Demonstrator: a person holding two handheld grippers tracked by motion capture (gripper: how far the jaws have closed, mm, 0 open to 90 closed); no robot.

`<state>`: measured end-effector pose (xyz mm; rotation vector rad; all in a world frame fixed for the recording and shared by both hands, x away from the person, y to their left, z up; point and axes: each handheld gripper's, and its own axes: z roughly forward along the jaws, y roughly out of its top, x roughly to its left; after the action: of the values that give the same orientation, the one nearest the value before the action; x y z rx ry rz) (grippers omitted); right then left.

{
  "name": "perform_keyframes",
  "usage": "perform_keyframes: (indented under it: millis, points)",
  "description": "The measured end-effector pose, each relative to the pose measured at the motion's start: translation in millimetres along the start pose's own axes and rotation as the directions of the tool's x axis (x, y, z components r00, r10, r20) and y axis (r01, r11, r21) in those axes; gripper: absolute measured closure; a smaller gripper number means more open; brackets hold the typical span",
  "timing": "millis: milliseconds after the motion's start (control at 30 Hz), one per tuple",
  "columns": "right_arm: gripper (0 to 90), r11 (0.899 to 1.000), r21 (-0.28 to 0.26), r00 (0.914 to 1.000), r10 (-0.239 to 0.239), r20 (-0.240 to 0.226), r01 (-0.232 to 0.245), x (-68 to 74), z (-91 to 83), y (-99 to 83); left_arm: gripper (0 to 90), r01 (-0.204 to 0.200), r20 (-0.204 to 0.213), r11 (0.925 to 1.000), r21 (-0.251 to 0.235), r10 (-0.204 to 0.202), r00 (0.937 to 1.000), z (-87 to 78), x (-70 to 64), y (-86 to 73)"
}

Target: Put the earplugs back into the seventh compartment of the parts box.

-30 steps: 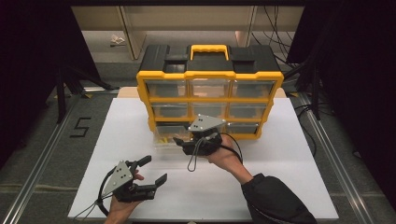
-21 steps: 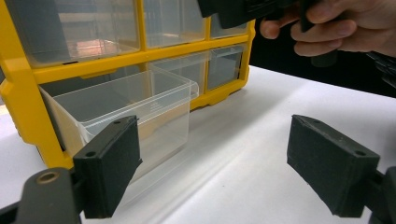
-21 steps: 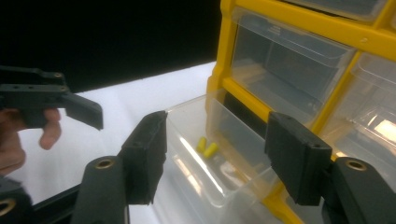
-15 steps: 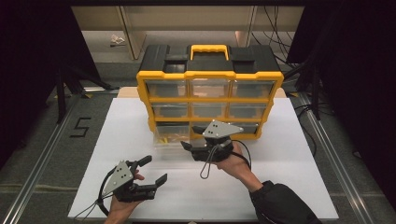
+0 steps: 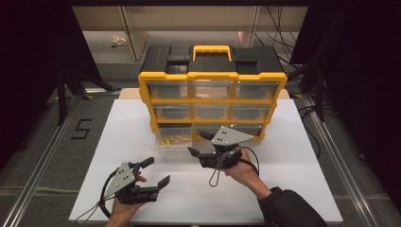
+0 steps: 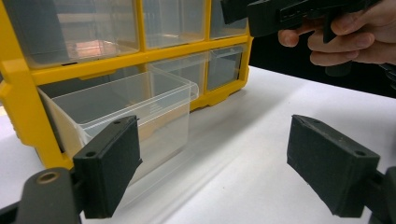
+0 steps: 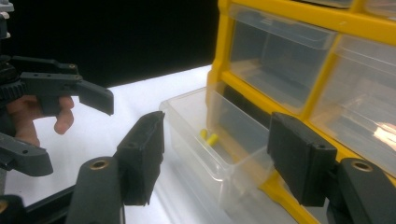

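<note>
- High view: a yellow organiser (image 5: 213, 75) with clear drawers stands at the back of the white table (image 5: 293, 156), and its bottom-left drawer (image 5: 172, 141) is pulled partway out toward the person.
- The right gripper (image 5: 202, 144) hangs just in front of that drawer with its jaws spread and nothing between them; it seems placed there to work the drawer, either to draw it farther out or to reach inside.
- In the right gripper view the drawer (image 7: 212, 140) lies between and just beyond the two black jaws, not touching either, so the tool looks lined up on its front corner.
- Small yellow pieces (image 7: 209, 136) sit at the bottom of the drawer, near the cabinet's frame; what they are is too small to tell.
- The left gripper (image 5: 153, 171) rests low at the near-left part of the table, well apart from the organiser, jaws also spread and empty; it appears to be waiting its turn, out of the right one's way.
- From the left gripper view the open drawer (image 6: 135, 100) is ahead and to the left of the jaws, with bare table between.
</note>
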<state>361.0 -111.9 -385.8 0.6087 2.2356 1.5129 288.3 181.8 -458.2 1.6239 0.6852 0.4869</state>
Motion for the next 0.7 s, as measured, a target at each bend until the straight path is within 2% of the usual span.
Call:
perform_keyframes:
  millis: [267, 700]
  points:
    - [37.2, 0.999, -0.030, 0.9995, 0.023, 0.023, -0.023, -2.1, -17.7, -4.0, 17.0, -0.009, 0.006, 0.9999, -0.004, 0.009, 0.9999, -0.4, -1.7, 0.6]
    - [37.1, 0.999, -0.030, 0.9994, 0.023, 0.027, -0.022, 0.1, -24.4, -12.8, 17.0, -0.008, 0.010, 1.0000, -0.001, 0.008, 0.9999, 1.2, -1.5, 0.6]
